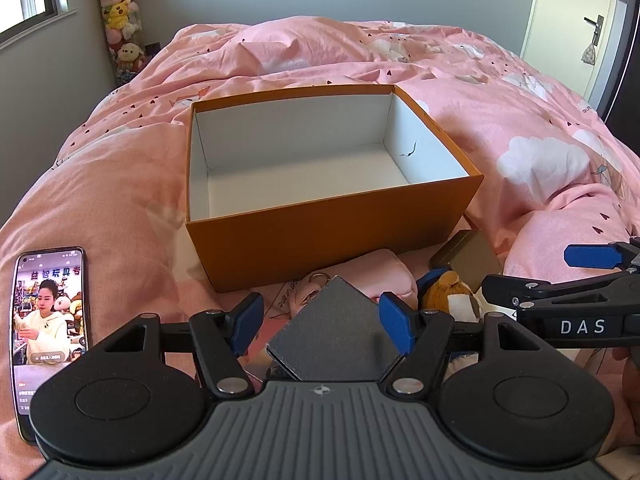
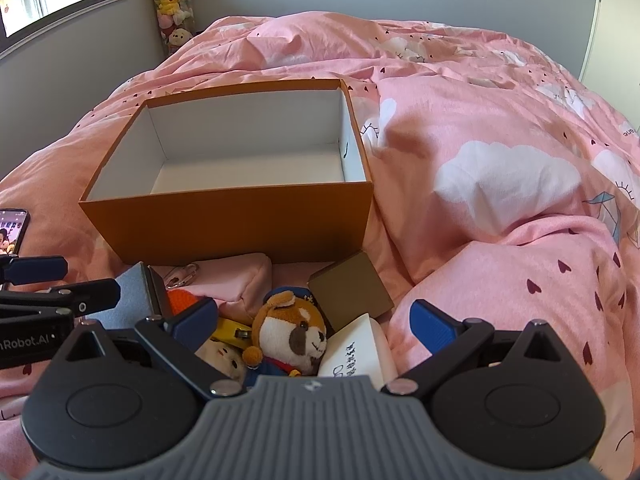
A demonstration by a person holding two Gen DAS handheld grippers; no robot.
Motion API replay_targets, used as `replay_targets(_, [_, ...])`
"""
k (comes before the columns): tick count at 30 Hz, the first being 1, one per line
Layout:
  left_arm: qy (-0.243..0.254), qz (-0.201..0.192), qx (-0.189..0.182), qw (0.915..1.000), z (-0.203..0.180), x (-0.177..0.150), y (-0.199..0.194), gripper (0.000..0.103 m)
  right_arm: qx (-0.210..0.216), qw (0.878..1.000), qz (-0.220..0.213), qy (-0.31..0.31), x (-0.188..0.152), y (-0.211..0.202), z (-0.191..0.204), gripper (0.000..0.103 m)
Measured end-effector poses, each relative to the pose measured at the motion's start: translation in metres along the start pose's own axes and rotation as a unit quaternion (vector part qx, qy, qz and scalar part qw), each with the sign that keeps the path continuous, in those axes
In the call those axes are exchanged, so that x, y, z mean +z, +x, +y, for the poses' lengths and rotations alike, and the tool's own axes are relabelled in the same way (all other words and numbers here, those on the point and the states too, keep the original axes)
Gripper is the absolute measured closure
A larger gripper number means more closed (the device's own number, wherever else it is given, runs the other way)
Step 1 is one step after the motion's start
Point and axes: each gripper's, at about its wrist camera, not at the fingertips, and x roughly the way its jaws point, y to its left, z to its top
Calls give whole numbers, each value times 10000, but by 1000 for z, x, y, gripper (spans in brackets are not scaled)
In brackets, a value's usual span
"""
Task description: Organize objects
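An open orange box (image 1: pixel 332 240) (image 2: pixel 224 232) with a bare white inside stands on the pink bed. In front of it lies a heap: a grey square box (image 1: pixel 334 328) (image 2: pixel 124 292), a pink pouch (image 1: pixel 384 276) (image 2: pixel 236 280), a brown carton (image 1: pixel 468 256) (image 2: pixel 352 284) and a plush dog (image 1: pixel 444 292) (image 2: pixel 292 332). My left gripper (image 1: pixel 322 320) (image 2: pixel 90 278) hovers open, the grey box lying corner-on between and below its blue pads. My right gripper (image 2: pixel 316 324) (image 1: pixel 528 268) is open wide over the plush dog and a white card (image 2: pixel 356 352).
A phone (image 1: pixel 48 320) (image 2: pixel 12 232) with its screen lit lies on the quilt at the left. The rumpled pink quilt (image 2: pixel 500 160) rises in folds on the right. A tube of plush toys (image 1: pixel 120 20), a window and a door (image 1: pixel 580 20) are behind the bed.
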Motion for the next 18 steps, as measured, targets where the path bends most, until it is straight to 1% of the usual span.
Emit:
replay_targets(5, [-1, 32, -84, 10000, -1, 0, 1, 26, 26, 10000, 46, 39, 0, 0, -1, 1])
replay_targets(8, [1, 33, -104, 9999, -2, 0, 0, 31, 55, 10000, 69, 34, 1, 1, -2, 1])
replay_targets(10, [-3, 42, -161, 9999, -1, 1, 0, 39, 82, 9999, 81, 32, 1, 2, -2, 1])
replay_targets(12, [40, 66, -236, 9997, -1, 1, 0, 42, 146, 9998, 119, 62, 1, 3, -3, 1])
replay_targets(16, [197, 150, -331, 9991, 4, 5, -1, 43, 290, 9994, 163, 82, 2, 5, -4, 1])
replay_targets(18, [179, 232, -350, 9990, 13, 7, -1, 43, 387, 9991, 160, 38, 3, 6, -3, 1])
